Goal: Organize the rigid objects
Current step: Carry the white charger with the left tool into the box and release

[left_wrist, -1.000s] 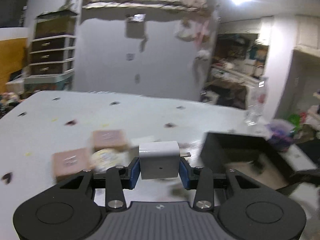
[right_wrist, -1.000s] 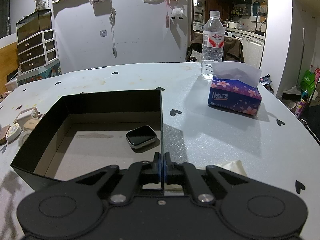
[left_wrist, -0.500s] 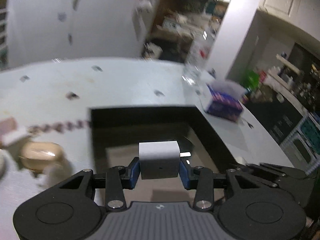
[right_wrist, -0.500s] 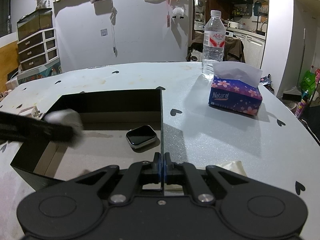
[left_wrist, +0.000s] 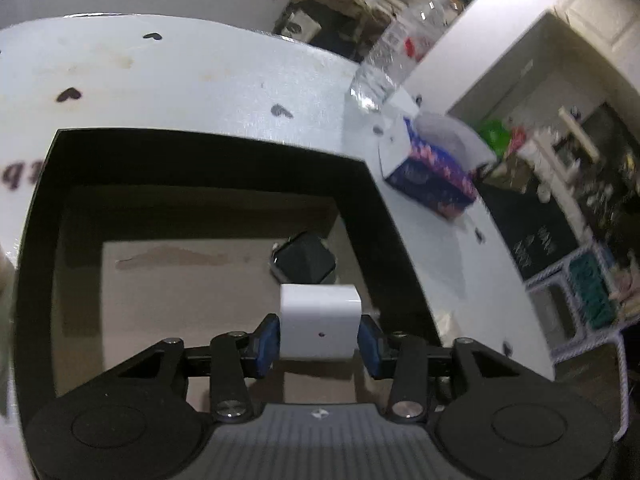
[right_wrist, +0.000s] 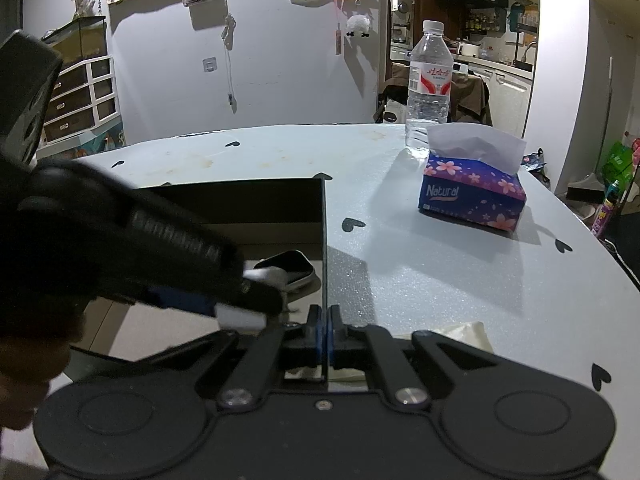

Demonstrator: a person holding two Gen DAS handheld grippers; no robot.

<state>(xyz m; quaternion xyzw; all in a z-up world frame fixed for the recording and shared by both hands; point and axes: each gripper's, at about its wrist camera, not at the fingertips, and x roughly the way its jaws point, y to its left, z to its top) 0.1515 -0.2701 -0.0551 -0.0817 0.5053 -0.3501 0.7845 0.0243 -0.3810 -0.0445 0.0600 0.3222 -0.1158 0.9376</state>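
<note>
**Two grippers at one black box: the left is letting go of a white block, the right is pinched on the box wall**

Two blue pads of the left gripper (left_wrist: 319, 338) flank a white block (left_wrist: 319, 326), and its jaws are opening; a thin gap shows on each side of the block, so the pads look just clear of it, with the block between them. The gripper points down into the black box (left_wrist: 200, 142), over the brown floor near the box's right wall. Just beyond the block, deeper in the box, lies a dark square watch (left_wrist: 304, 262) flat on the floor. Past the box's far rim stretches the white table (left_wrist: 180, 76) with small black heart marks. Further out and to the right stand a tissue pack (left_wrist: 430, 178) and, behind it, a blurred water bottle (left_wrist: 384, 76).

The right gripper (right_wrist: 325, 334) is fully closed, its jaws clamped on the thin right wall of the box (right_wrist: 280, 204), at the near end of that wall. Just left of it, the left gripper (right_wrist: 256, 306) reaches in from the side with the block (right_wrist: 240, 316) at its tip, close to the watch (right_wrist: 290, 266). Ahead and to the right on the table (right_wrist: 440, 280) sits the tissue pack (right_wrist: 472, 194), with the water bottle (right_wrist: 429, 88) standing upright just behind it.
</note>
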